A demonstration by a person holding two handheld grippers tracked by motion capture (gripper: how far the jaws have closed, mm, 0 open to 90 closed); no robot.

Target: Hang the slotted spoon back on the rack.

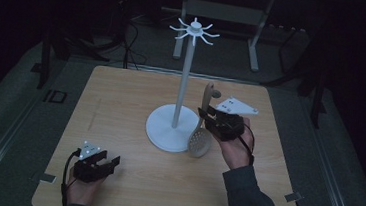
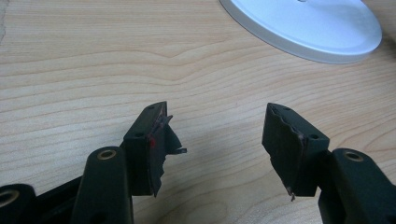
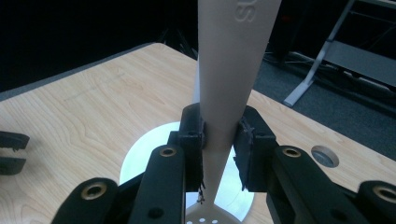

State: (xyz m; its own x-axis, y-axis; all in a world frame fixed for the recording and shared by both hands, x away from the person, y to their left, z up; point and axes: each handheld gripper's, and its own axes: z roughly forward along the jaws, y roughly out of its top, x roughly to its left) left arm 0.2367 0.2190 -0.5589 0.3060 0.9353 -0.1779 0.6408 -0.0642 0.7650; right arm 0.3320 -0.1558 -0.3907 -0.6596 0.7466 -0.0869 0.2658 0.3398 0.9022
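The left tool (image 1: 99, 165) is sitting low over the near left part of the table (image 1: 120, 107), carried by the person's left hand (image 1: 80, 190). In the left gripper view its jaws are standing apart above bare wood grain, with nothing between them, and the pads (image 2: 156, 144) are showing frayed edges. A cable is trailing from the tool body toward the table's near edge.

Toward the middle of the table, the white stand (image 1: 173, 127) is resting on its round base, with a thin pole rising upright to a ring of curved hooks (image 1: 195, 31) at the top. The rim of that base (image 2: 303, 28) is appearing at the top of the left gripper view, well apart from the left tool.

Just right of the stand, the slotted spoon (image 1: 201, 130) is hanging upright, handle up and perforated bowl down, the bowl overlapping the edge of the base in the high view. Whether the bowl is touching the base cannot be told.

The right tool (image 1: 214, 120), held by the right hand (image 1: 236, 150), is clamping the spoon's handle (image 3: 224, 93) from both sides, near its lower, narrower part, just above the bowl.
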